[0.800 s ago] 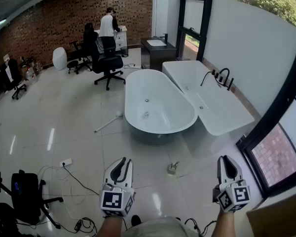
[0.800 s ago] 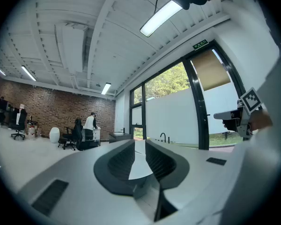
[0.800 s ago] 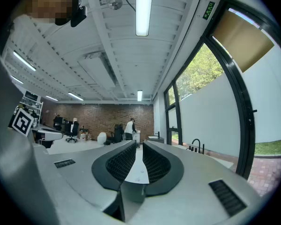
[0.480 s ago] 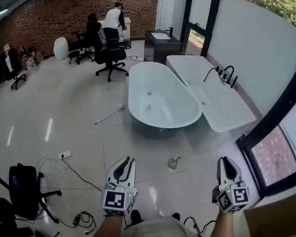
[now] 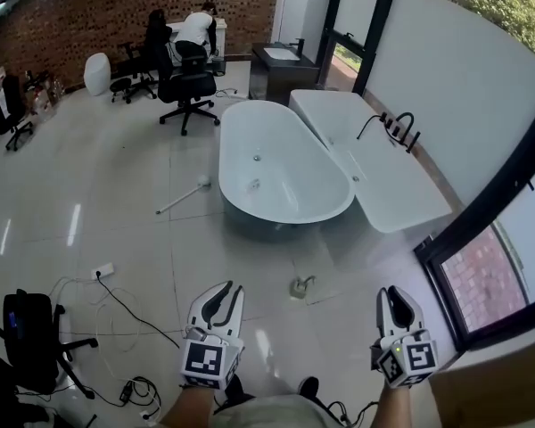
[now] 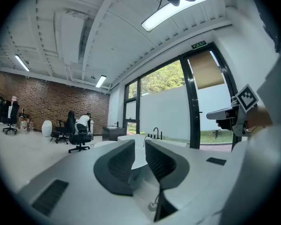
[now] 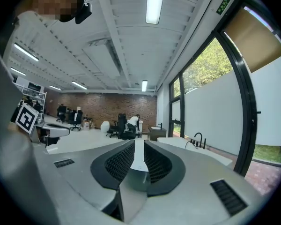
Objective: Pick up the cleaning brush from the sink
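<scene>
Head view: nothing picked up, the walk to the sink remains

Left gripper (image 6: 139, 145) fingers stand narrowly apart, right gripper (image 7: 139, 146) fingers closer yet, both empty. Each hangs level over the floor (image 5: 143, 239). The bathtub (image 5: 294, 181) lies ahead, with the sink (image 5: 281, 53) well beyond. No cleaning brush can be made out there, so approach and grasp are both undone.

Two tools show: the left tool (image 5: 230, 289) and the right tool (image 5: 394, 291). There are two white bathtubs, an oval bathtub (image 5: 285, 181) and a rectangular bathtub (image 5: 383, 176). There is one person (image 5: 194, 27) and one dark washstand (image 5: 281, 68).
</scene>
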`<state>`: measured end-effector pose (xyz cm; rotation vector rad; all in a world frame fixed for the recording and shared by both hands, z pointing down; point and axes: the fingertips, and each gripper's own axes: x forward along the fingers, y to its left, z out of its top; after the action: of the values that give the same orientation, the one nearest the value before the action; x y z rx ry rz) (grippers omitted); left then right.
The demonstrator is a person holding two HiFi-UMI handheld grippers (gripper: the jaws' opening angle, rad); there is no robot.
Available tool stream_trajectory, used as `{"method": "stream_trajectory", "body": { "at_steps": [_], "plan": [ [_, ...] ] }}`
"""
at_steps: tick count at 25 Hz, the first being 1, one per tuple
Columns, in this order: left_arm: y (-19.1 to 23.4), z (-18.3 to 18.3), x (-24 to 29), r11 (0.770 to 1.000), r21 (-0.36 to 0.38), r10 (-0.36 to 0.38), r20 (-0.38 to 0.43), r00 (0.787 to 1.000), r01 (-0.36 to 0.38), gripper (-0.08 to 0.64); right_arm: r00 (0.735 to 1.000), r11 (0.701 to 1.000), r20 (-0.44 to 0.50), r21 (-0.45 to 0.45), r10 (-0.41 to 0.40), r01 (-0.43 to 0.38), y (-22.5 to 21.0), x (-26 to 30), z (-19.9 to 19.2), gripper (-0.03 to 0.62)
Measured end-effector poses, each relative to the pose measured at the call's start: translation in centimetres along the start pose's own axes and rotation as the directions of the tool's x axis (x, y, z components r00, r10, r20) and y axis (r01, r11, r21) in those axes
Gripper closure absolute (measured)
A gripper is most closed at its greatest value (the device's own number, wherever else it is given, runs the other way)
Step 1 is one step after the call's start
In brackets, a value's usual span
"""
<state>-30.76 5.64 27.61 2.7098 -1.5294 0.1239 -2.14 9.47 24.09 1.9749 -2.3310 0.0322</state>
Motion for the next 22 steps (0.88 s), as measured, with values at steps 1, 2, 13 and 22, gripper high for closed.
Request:
{"method": "stream_trajectory", "body": {
  "at_steps": [1, 2, 13, 22],
  "plan": [
    [-1.2, 0.3, 0.4, 1.000, 0.014, 0.003, 0.004, 1.000, -0.003, 0.503, 1.000, 1.000, -0.002, 0.002, 0.009, -0.009, -1.1, -0.1, -0.2, 0.538],
    [-2.5, 0.5, 0.9, 1.000, 0.026, 0.012, 0.004, 1.000, -0.012, 0.533, 1.000, 1.000, -0.002, 0.003, 0.020, -0.020, -2.2, -0.3, -0.4, 0.538],
    [-22.7, -1.9, 9.1, 0.996, 0.045, 0.084, -0.055, 0.995, -0.081, 0.505, 0.975, 0.974, -0.033, -0.040, 0.220, -0.221, -18.3, -2.1, -6.6, 0.532],
    [-26.3, -3.7, 14.2, 0.986, 0.099, 0.139, -0.078, 0.987, -0.131, 0.549, 0.962, 0.964, -0.071, 0.032, 0.264, -0.262, -23.6, 0.8, -11.1, 0.526]
  ]
}}
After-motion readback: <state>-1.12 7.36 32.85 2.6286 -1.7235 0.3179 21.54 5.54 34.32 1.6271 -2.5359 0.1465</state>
